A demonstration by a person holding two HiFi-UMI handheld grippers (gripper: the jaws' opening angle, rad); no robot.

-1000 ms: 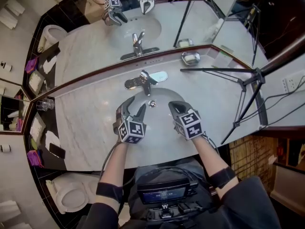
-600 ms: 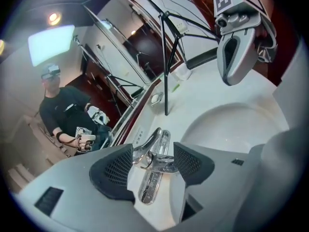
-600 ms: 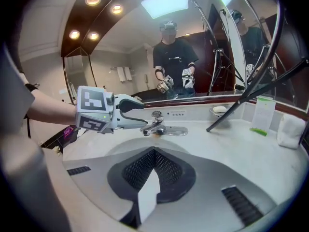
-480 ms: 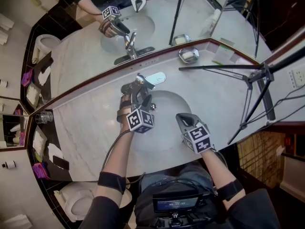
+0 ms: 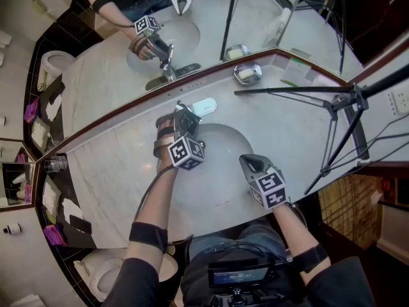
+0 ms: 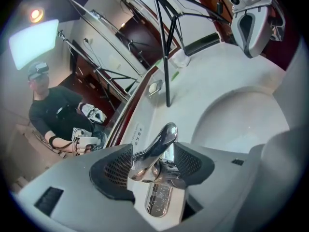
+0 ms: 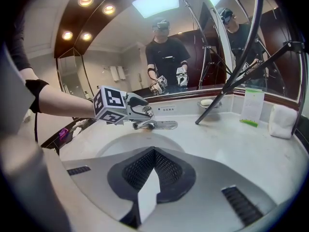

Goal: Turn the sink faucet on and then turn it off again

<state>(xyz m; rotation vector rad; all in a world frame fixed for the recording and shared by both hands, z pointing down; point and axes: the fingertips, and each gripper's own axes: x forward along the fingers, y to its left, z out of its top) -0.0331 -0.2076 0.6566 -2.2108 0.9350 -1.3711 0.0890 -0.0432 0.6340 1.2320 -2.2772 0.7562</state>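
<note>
In the head view, the left gripper [image 5: 179, 123] is seen reached across the sink basin [image 5: 223, 171] to the chrome faucet [image 5: 206, 105], which is mounted at the back of the basin on the marble counter [image 5: 115, 171], just under the mirror [image 5: 211, 24]. The right gripper [image 5: 249, 162] is held over the basin's near rim, well apart from the faucet. A soap dish [image 5: 246, 73] is set on the counter by the mirror, and a black tripod [image 5: 332, 107] is stood to the right.

In the left gripper view, the jaws are spread wide, having just been opening, and the faucet lever [image 6: 157, 146] is framed between the two ribbed pads [image 6: 116, 166]. The lever is close to both pads, yet no clamping on it can be made out.

In the right gripper view, the jaws are pressed together with nothing between them. Beyond them the basin is seen, with the left gripper at the faucet at its far side. A white card [image 7: 252, 105] and a folded cloth [image 7: 282, 121] are placed on the counter at the right.
</note>
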